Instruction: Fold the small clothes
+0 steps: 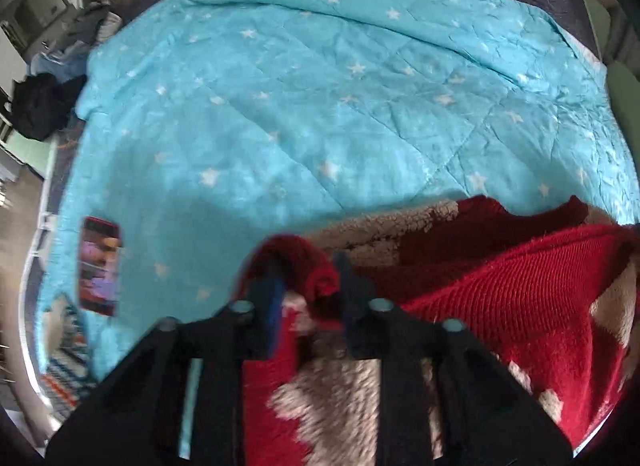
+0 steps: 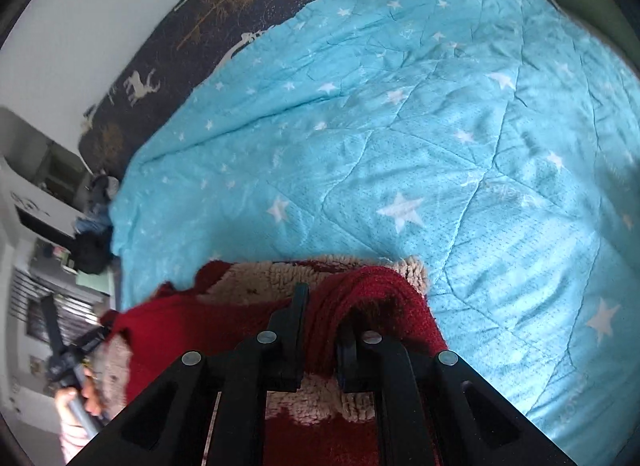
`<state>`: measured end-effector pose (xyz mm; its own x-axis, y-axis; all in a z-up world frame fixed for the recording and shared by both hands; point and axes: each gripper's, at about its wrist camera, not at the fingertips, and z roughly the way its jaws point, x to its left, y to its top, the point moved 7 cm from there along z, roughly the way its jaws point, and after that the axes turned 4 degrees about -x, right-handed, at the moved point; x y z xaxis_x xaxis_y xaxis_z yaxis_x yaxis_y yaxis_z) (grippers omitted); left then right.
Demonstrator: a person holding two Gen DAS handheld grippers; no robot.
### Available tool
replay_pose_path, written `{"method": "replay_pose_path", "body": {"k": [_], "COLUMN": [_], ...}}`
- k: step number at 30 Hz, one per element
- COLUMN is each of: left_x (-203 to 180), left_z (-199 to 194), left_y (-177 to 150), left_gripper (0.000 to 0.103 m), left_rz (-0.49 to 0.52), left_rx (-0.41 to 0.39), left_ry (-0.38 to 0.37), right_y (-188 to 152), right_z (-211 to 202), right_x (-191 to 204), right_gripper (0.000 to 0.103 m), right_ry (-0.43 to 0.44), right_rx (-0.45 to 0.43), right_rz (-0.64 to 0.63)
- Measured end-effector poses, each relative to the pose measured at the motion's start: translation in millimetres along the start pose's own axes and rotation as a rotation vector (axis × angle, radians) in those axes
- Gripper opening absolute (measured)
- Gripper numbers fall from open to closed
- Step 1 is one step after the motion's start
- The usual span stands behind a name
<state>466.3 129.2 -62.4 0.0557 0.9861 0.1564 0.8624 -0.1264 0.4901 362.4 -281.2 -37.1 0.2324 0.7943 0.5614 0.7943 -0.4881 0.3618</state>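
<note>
Lying on the bed, on the blue star-print quilt (image 1: 304, 105), at the near edge and spread under both cameras: the red knitted sweater (image 1: 532, 286) with its pale fleecy patches. Being folded, judging by the doubled layers, with one red edge carried over onto the body of the garment.

Standing partly open around a bunched red fold: the left gripper (image 1: 310, 286), fingers apart on either side of the cloth, pads not visibly pressing. Probably letting the corner go so that it settles where the fold is meant to end.

Pinching a ridge of red knit, nearly closed: the right gripper (image 2: 324, 326), cloth draped over and between its fingers. Holding on, most likely to keep the matching corner aligned until the other side has settled.

Both pointing steeply down toward the quilt, presumably to lay the fabric flat rather than drop it in a heap.

Lying off to the left on the quilt, well apart from the sweater: a phone (image 1: 100, 266) with a lit screen. Piled beyond the quilt's far left corner: dark clothes (image 1: 44, 105), perhaps waiting their turn.
</note>
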Motion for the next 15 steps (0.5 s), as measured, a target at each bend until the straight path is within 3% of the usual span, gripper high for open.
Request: {"method": "replay_pose_path", "body": {"k": [1, 2, 3, 4, 6, 8, 10, 12, 15], "left_x": [6.4, 11.1, 15.0, 19.4, 22.7, 15.1, 4.5, -3.3, -24.6], "left_z": [-16.6, -36.3, -55.7, -74.8, -104.3, -136.6, -156.7, -163.2, -153.9], "left_y": [6.9, 13.3, 17.3, 18.4, 12.5, -13.2, -53.4, -94.1, -174.2], "left_gripper": [0.067, 0.083, 0.085, 0.085, 0.085, 0.085, 0.087, 0.089, 0.090], "left_rz": [-0.013, -0.025, -0.034, -0.044, -0.055, -0.020, 0.016, 0.030, 0.037], "left_rx": [-0.033, -0.073, -0.116, -0.153, -0.199, -0.236, -0.255, -0.245, -0.173], "left_ry": [0.033, 0.030, 0.012, 0.005, 0.011, -0.009, -0.043, -0.079, -0.225], "right_y": [2.6, 3.5, 6.5, 11.6, 18.0, 12.6, -8.1, -44.2, -107.4], "right_z": [-6.7, -18.9, -28.6, -42.0, -74.5, -106.6, -133.6, -155.4, -181.9], "right_x": [1.4, 2.6, 6.2, 9.7, 14.9, 19.6, 23.4, 21.1, 6.7], "right_gripper": [0.015, 0.018, 0.028, 0.048, 0.073, 0.074, 0.074, 0.074, 0.075], "right_ry": [0.005, 0.004, 0.001, -0.013, -0.056, -0.038, 0.010, 0.003, -0.030], "right_rx": [0.001, -0.007, -0.021, -0.053, -0.140, -0.201, -0.200, -0.185, -0.194], "right_rz": [0.016, 0.031, 0.033, 0.026, 0.005, -0.011, -0.035, -0.083, -0.148]}}
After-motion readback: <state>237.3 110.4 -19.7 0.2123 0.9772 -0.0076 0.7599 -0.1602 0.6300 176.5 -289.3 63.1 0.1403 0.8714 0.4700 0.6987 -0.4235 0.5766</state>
